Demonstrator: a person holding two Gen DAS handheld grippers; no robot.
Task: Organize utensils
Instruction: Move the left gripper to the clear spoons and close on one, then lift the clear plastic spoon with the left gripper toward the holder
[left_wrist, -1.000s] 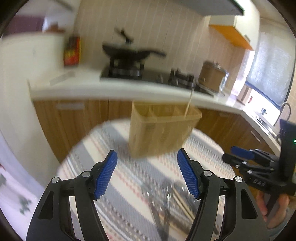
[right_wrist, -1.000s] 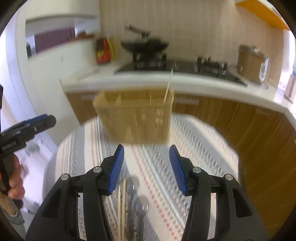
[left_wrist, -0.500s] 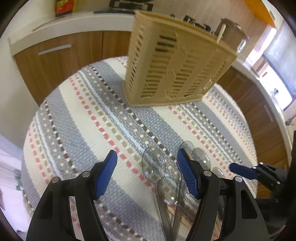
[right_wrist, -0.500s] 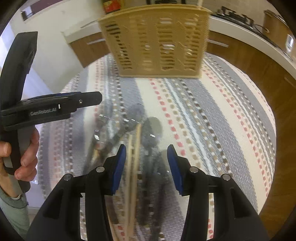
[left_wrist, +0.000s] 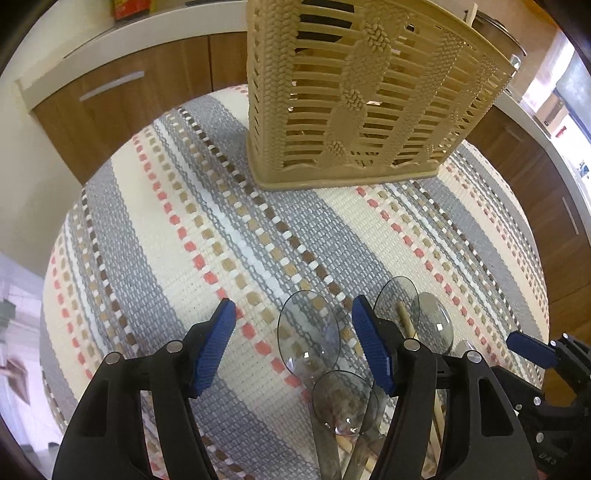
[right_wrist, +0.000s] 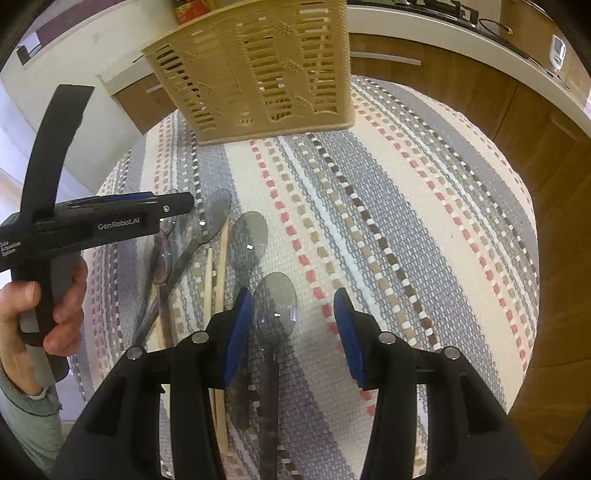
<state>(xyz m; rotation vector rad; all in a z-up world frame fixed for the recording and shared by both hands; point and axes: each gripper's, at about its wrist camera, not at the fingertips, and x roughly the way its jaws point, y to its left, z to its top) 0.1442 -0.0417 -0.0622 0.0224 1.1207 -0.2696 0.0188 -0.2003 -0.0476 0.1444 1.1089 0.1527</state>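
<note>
**Both tongs released above spoons and chopsticks on a striped table**

I hold a two-finger tong in each hand, over a round table covered by a woven cloth (left_wrist: 207, 206) with grey, cream, coral and brown stripes.

My left gripper (left_wrist: 291, 349) is spread wide, clasping nothing. Between its blue pads lies the bowl of a clear plastic spoon (left_wrist: 308, 332), with a second spoon bowl (left_wrist: 341, 397) overlapping its near end. Their handles run back toward me, under the tong, so the bowls point away, toward the basket. Just right of the right pad are two more clear bowls (left_wrist: 432, 325) and the tip of a wooden chopstick (left_wrist: 406, 321).

My right gripper (right_wrist: 293, 334) is also spread wide and empty. A smoky clear spoon (right_wrist: 275, 299) lies between its fingers, close against the left pad, its long axis running straight along the tong: bowl away from me, handle toward me. Left of it is another spoon (right_wrist: 249, 236), then a pair of pale chopsticks (right_wrist: 218, 266) lying nearly parallel to it, then more spoons (right_wrist: 207, 218) fanned slightly leftward, partly under the left tong (seen here from the side, with my hand (right_wrist: 48, 306) around its handle).

At the far edge of the table stands a tan slatted utensil basket (left_wrist: 354, 99), upright, well apart from the utensils. A thin stick (left_wrist: 471, 13) pokes up above its rim. Wooden cabinets (left_wrist: 122, 96) and a white counter lie behind it.
</note>
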